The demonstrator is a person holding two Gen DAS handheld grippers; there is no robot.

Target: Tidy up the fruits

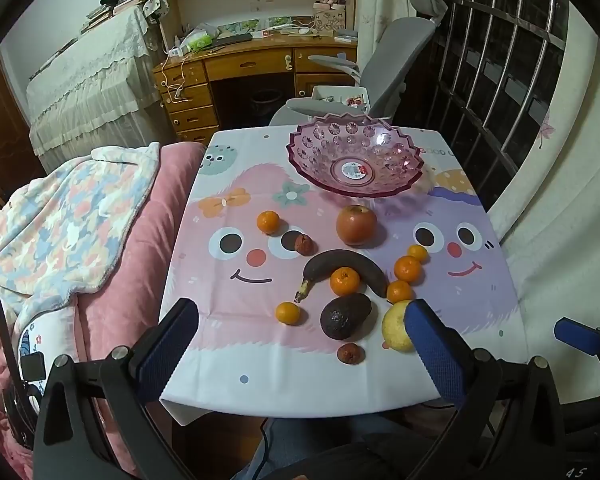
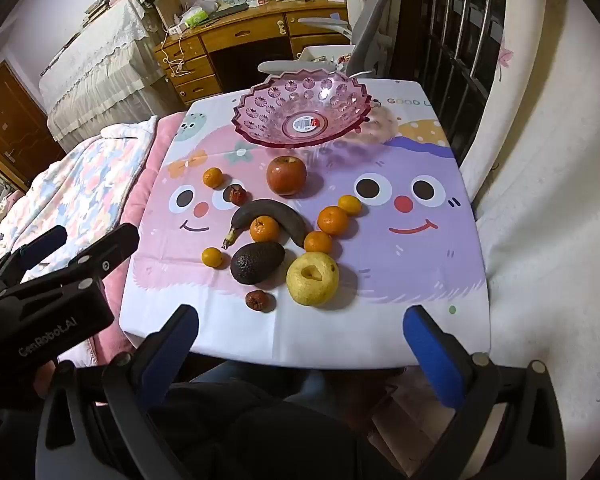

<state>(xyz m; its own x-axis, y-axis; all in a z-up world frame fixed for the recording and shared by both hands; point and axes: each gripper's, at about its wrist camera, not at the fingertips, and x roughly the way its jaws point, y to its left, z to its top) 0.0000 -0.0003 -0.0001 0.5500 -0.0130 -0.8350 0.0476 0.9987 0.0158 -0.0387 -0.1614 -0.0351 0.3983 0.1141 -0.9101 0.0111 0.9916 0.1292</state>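
Note:
A pink plastic bowl [image 1: 356, 156] [image 2: 302, 110] stands empty at the table's far side. In front of it lie a red apple [image 1: 356, 225] [image 2: 286, 175], a dark banana [image 1: 346, 266] [image 2: 268, 214], an avocado [image 1: 345, 316] [image 2: 257, 262], a yellow pear [image 1: 396, 326] [image 2: 312, 278], several small oranges [image 1: 345, 281] [image 2: 264, 229] and two shrivelled red fruits [image 1: 350, 354] [image 2: 257, 300]. My left gripper [image 1: 300, 340] is open and empty above the near table edge. My right gripper [image 2: 300, 344] is open and empty, just short of that edge.
The table wears a cartoon-face cloth [image 1: 236, 280] [image 2: 412, 248]. A pink bed with a patterned blanket [image 1: 68, 232] lies left. A grey chair [image 1: 384, 76] and a wooden desk [image 1: 252, 68] stand behind. A barred window [image 1: 500, 60] and curtain are right.

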